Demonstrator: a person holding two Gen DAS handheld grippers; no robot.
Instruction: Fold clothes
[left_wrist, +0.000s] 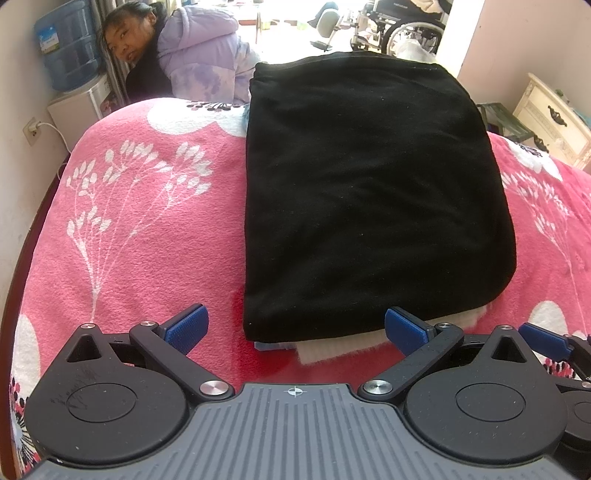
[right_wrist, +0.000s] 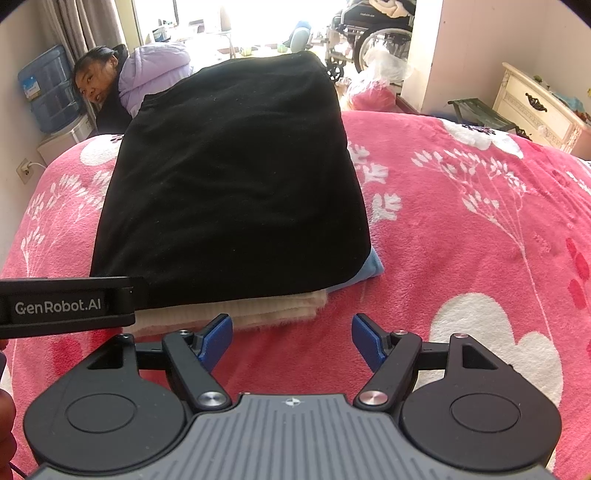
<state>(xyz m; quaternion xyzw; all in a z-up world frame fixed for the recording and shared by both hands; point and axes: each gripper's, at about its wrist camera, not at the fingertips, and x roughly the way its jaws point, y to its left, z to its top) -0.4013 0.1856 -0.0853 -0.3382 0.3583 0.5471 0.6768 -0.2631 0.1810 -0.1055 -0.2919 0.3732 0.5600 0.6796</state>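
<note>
Looking down my left gripper (left_wrist: 293, 328), I have its blue pads spread wide with nothing between them, hovering just short of the near edge of the pile. The black garment (left_wrist: 369, 192) fills the centre and upper right of the left wrist frame, folded into a neat rectangle and lying flat on the pink floral blanket (left_wrist: 147, 229) that covers the bed. Under its near edge a cream knitted piece (left_wrist: 332, 350) pokes out, and beside that a sliver of light blue cloth (left_wrist: 266, 346), so it is a stack, black on top.

Over on the right wrist view, my right gripper (right_wrist: 291, 341) is open wide too, empty, sitting at lower centre of the frame above bare blanket, just off the stack's near right corner. The black garment (right_wrist: 236, 177) sits centre left here, cream layer (right_wrist: 258, 308) showing beneath, the light blue cloth (right_wrist: 369, 269) peeking from the right-hand corner. The body of the left gripper juts in at the left edge (right_wrist: 66, 306), beside the stack.

Upper left of both frames, a person in a lilac padded jacket (left_wrist: 199, 51) leans at the far side of the bed, next to a blue water bottle (left_wrist: 66, 44). Upper right, a wheelchair (left_wrist: 402, 26) stands near the bright doorway, and a cream cabinet (right_wrist: 535, 107) sits at the right edge.
</note>
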